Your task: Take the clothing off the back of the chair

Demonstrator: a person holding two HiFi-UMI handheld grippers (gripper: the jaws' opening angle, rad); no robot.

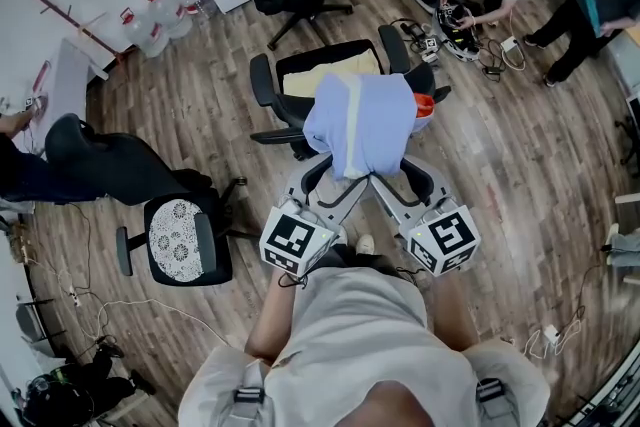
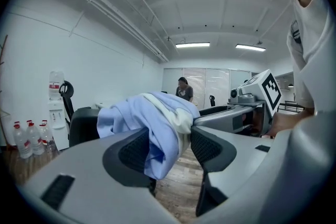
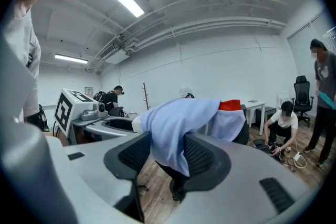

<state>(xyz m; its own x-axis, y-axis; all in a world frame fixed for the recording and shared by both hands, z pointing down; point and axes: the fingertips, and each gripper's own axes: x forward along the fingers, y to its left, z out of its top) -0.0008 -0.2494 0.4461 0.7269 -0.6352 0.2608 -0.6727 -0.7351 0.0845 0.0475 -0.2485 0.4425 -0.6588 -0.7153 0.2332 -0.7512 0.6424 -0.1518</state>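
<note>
Grasp step: the light blue cloth garment (image 1: 360,120) drapes the back of the black office chair (image 1: 263,83), centre frame. The left gripper (image 2: 168,147) and right gripper (image 3: 167,152) each pinch its near edge. Next, probably lift it clear.

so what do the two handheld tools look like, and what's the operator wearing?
Left tool and right tool: grey moulded bodies, two broad jaws with black textured pads, a white cube with black square markers on each. Operator wears a pale short-sleeved shirt.

Left gripper (image 2: 169,148) jaws closed on pale blue clothing (image 2: 157,120), draped over black chair back (image 2: 83,126), water bottles (image 2: 26,139) far left
</note>
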